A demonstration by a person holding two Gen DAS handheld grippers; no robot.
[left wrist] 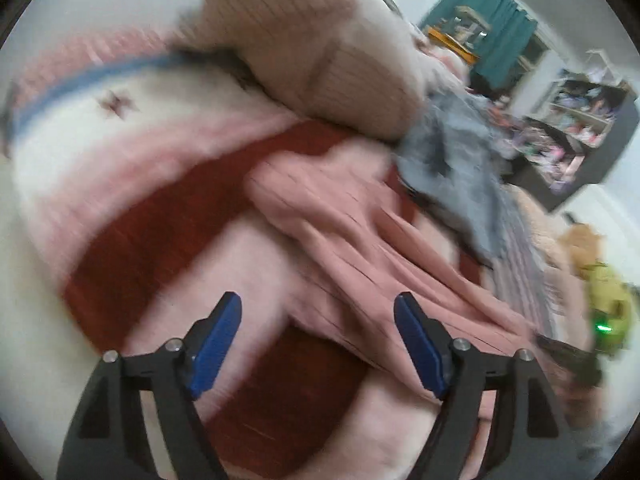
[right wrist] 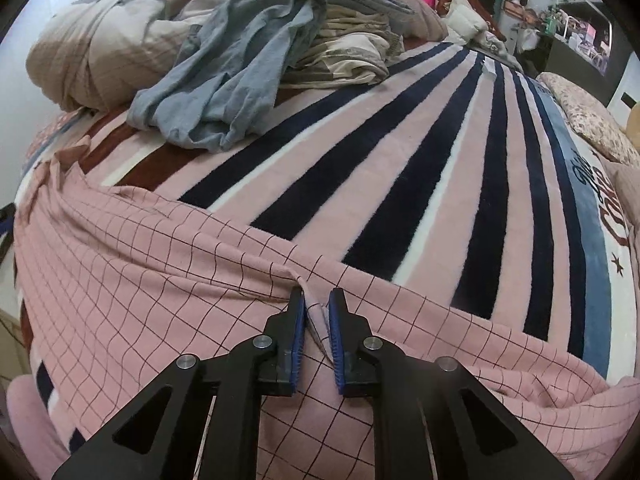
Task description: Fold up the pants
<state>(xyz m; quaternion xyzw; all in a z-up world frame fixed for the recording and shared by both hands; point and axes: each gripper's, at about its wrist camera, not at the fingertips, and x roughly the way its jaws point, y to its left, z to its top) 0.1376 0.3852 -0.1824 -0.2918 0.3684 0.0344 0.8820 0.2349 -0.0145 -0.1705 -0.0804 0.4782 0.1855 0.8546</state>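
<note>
Striped bed [right wrist: 400, 184], pants [right wrist: 140, 280] lying mostly unfolded.
You're pinching fabric in the right hand-held gripper [right wrist: 317, 304]; left hand-held gripper [left wrist: 318, 320] hanging open.

Two low, close wrist views sharing pink pants [right wrist: 160, 280].

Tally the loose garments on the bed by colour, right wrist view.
Pink checked pants: 1
Blue-grey garment: 1
Beige striped garment: 1
Total: 3
</note>
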